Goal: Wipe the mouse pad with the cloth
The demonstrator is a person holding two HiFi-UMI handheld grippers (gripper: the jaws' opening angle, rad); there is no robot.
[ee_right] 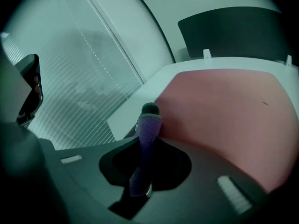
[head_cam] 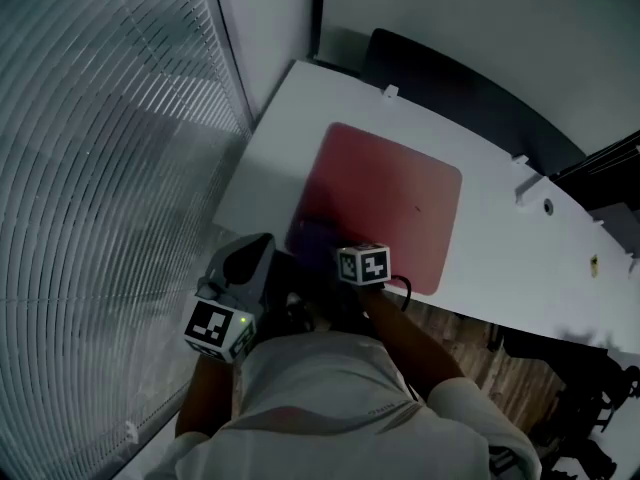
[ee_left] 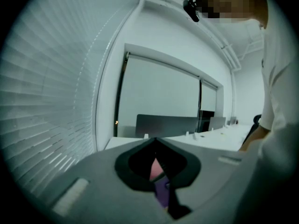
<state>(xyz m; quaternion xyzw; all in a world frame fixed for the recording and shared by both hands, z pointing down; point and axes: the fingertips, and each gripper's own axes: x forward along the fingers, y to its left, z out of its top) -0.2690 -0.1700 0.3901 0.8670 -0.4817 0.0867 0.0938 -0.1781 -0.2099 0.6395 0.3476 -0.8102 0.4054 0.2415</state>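
A red mouse pad [head_cam: 385, 203] lies on the white desk [head_cam: 500, 258]. A purple cloth [head_cam: 312, 240] rests on the pad's near left corner. My right gripper [head_cam: 342, 256] is at that corner, shut on the cloth. In the right gripper view a fold of the cloth [ee_right: 147, 139] stands up between the closed jaws of the right gripper [ee_right: 150, 113], with the mouse pad [ee_right: 224, 111] spreading beyond. My left gripper [head_cam: 260, 250] hovers off the desk's left edge, shut and holding nothing. Through the left gripper [ee_left: 155, 143] I glimpse a sliver of the pad [ee_left: 154, 169] and the cloth [ee_left: 162, 190].
Window blinds [head_cam: 100, 168] run close along the left side. A dark partition [head_cam: 450, 88] stands behind the desk. Small white clips [head_cam: 390, 92] sit on the far edge. Wooden floor [head_cam: 470, 338] shows below the near edge, and the person's white shirt [head_cam: 330, 398] fills the bottom.
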